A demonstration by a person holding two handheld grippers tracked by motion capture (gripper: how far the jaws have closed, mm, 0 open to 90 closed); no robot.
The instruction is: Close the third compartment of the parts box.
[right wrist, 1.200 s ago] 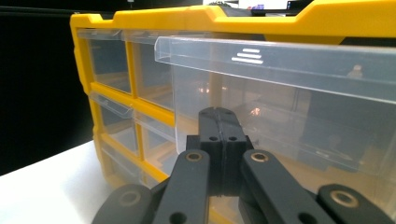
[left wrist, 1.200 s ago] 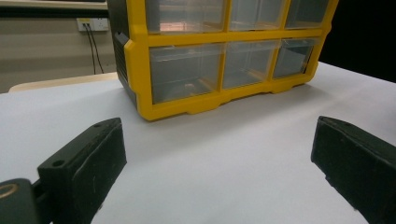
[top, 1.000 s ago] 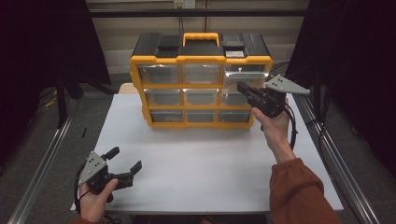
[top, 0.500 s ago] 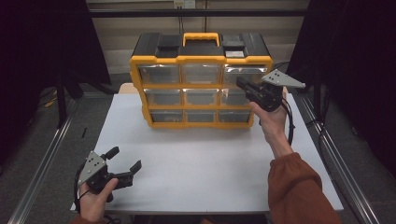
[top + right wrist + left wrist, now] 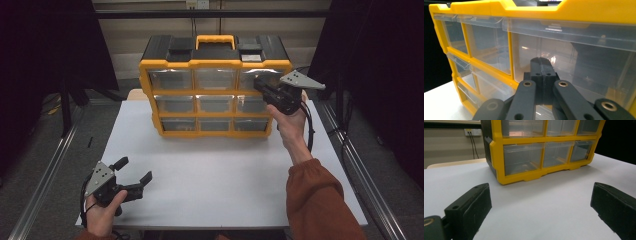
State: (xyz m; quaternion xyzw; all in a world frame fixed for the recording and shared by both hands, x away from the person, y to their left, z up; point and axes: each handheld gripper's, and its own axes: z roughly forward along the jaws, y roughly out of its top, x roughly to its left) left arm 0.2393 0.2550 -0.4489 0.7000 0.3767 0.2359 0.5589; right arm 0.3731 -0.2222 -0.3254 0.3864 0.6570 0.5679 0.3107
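Note:
A yellow organizer (image 5: 215, 100) with a black top and clear drawers stands at the back of the white table (image 5: 220, 175). My right gripper (image 5: 257, 82) is shut with nothing between its jaws. Its tips (image 5: 543, 62) point at the front of the top right drawer (image 5: 579, 57), just below that drawer's clear handle lip (image 5: 564, 27); whether they touch it I cannot tell. My left gripper (image 5: 134, 170) is held low over the table's front left corner, open and empty. In the left gripper view the left gripper (image 5: 541, 205) faces the organizer (image 5: 541, 155) across bare table.
The organizer's yellow carry handle (image 5: 215, 39) sits on its top. Metal rails (image 5: 47, 175) run along both sides of the table. Dark curtains hang left and right. Bare table surface lies between the organizer and the front edge.
My right gripper has risen a little along the organizer's front, from the middle row up to the top right drawer. The left gripper has stayed put.

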